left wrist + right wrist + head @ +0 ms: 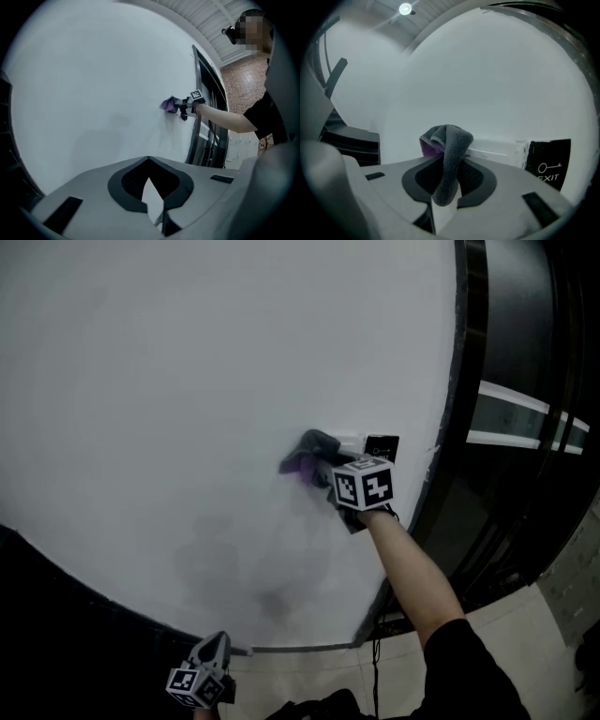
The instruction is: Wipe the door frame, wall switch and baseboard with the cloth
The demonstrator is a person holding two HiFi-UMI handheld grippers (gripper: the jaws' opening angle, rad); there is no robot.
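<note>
A grey cloth with a purple side (307, 457) is pressed to the white wall just left of a white wall switch (349, 441). My right gripper (324, 471) is shut on the cloth. In the right gripper view the cloth (448, 154) hangs folded over the jaws of that gripper (447, 187), with the switch (492, 148) just beyond them. A dark door frame (459, 418) runs up the wall's right edge. My left gripper (214, 647) hangs low and away from the wall. In its own view the left gripper (149, 163) is shut and holds nothing; the cloth (168, 104) shows far off.
A black plate marked EXIT (382, 446) sits right of the switch, also plain in the right gripper view (548, 161). Dark glass panels (525, 381) lie beyond the frame. A dark band (66, 606) borders the wall at lower left. Pale floor tiles (525, 634) lie at lower right.
</note>
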